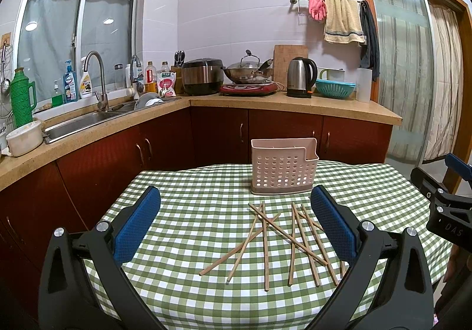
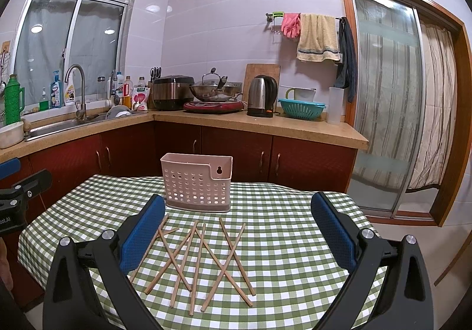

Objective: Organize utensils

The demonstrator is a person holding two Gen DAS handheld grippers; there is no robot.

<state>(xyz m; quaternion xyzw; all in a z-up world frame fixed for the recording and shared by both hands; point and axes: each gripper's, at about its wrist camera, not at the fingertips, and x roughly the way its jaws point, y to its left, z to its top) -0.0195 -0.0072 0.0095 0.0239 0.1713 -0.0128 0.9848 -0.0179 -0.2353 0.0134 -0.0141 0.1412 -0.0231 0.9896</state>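
Nothing sorted: chopsticks (image 1: 274,241) scattered mid-frame on worktop (image 1: 183,212); caddy (image 1: 283,164) empty. Left gripper (image 1: 236,220), right gripper (image 2: 239,226) both spread, holding nothing.

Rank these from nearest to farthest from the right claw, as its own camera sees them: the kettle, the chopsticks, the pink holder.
1. Chopsticks: scattered on the checked tablecloth, right between the open fingers of the right claw.
2. Pink holder: upright on the table just beyond the chopsticks, a little left.
3. Kettle: far back on the counter by the wall.
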